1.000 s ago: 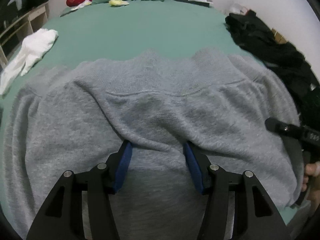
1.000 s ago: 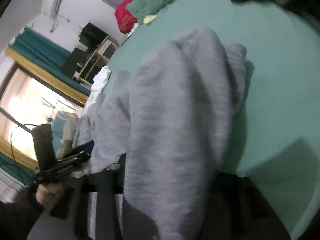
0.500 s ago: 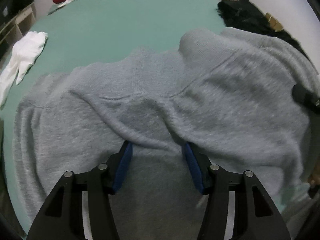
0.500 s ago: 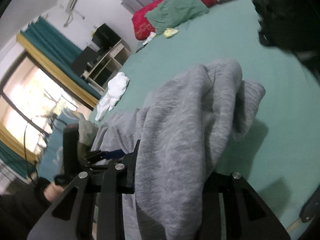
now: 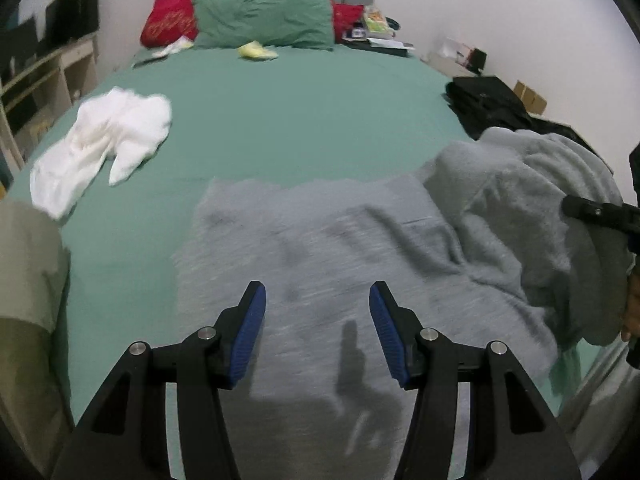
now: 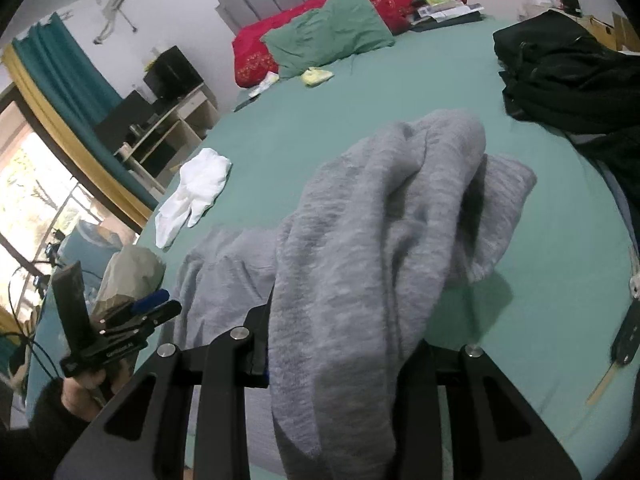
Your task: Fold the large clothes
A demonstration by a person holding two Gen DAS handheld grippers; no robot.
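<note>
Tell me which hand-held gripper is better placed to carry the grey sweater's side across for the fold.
Right. The right hand-held gripper is already clamped on the grey sweater, lifting a bunch. The left hand-held gripper is open over flat fabric.

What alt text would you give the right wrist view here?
The right gripper holds a bunched grey sweatshirt lifted above a green bed. White socks, pillows and dark clothes lie beyond; the left gripper shows at lower left.
</note>
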